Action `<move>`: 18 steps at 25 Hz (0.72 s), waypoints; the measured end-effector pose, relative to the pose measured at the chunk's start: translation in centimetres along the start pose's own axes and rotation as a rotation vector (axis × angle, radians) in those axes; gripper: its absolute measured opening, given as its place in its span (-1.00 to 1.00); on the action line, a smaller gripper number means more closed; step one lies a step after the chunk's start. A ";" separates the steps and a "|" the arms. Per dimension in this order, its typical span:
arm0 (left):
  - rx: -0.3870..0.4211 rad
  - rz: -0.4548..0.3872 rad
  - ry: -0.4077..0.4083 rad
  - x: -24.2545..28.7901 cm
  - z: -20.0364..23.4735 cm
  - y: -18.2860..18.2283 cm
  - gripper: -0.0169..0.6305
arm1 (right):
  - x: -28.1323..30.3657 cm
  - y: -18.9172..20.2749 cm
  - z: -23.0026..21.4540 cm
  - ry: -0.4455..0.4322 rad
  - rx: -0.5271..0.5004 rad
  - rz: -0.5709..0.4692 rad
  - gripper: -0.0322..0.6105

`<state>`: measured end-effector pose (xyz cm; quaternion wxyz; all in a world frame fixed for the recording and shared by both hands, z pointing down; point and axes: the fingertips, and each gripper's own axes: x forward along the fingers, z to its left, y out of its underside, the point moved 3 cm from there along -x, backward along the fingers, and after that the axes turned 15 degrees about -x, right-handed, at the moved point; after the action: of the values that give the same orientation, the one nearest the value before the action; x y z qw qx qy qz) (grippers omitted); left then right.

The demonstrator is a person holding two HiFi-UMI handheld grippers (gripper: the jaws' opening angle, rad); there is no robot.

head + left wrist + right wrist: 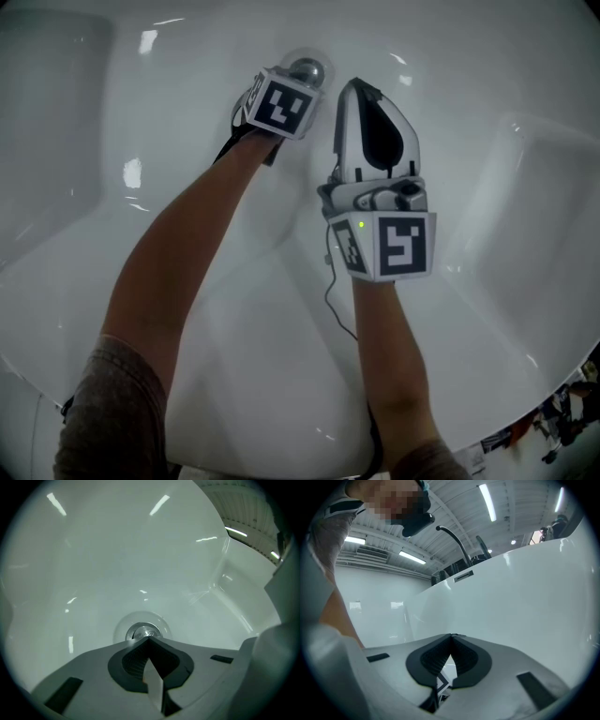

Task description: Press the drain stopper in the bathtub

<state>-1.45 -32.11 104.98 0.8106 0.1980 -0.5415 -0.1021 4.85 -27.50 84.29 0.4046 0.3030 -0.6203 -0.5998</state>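
The round chrome drain stopper [307, 70] sits in the floor of the white bathtub [187, 141]. My left gripper [292, 77] points down at it, shut and empty, its tip just at the stopper's near edge. In the left gripper view the stopper [143, 631] shows right beyond the closed tip [149, 639]; whether they touch I cannot tell. My right gripper [359, 86] hovers beside it to the right, shut on nothing, aimed at the tub wall [525, 602] in the right gripper view, jaws [451, 636] together.
The tub's sloped walls rise on all sides, with a ledge at the right [534, 187]. A dark curved faucet [457, 541] stands beyond the rim. A thin cable [335, 300] hangs from the right gripper. The person's bare forearms reach in from below.
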 end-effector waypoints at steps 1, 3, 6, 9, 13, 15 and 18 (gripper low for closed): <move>-0.007 0.005 -0.006 -0.1 0.1 0.2 -0.95 | 0.0 0.0 0.0 -0.002 -0.003 0.001 -0.90; -0.024 0.017 -0.014 -0.4 0.4 0.7 -0.95 | -0.1 0.2 0.0 -0.004 -0.015 0.011 -0.90; -0.033 0.019 -0.008 -0.9 0.5 1.8 -0.95 | -0.3 0.4 0.0 -0.009 -0.041 0.026 -0.90; -0.065 0.061 -0.034 -2.8 0.5 3.0 -0.95 | -0.8 -0.1 -0.1 -0.016 -0.061 0.042 -0.90; -0.076 0.033 -0.040 -7.0 0.3 1.2 -0.95 | -0.9 -2.8 0.5 -0.018 -0.063 0.080 -0.90; -0.075 0.028 -0.046 -9.6 0.6 -0.8 -0.95 | -0.1 -5.3 0.7 -0.018 -0.070 0.083 -0.90; -0.088 0.033 -0.061 -13.7 0.6 -3.8 -0.95 | 0.9 -10.0 1.1 -0.026 -0.079 0.081 -0.90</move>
<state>-7.16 -30.49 92.03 0.8032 0.1499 -0.5642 -0.1185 2.36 -28.67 74.57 0.4319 0.2537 -0.6132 -0.6108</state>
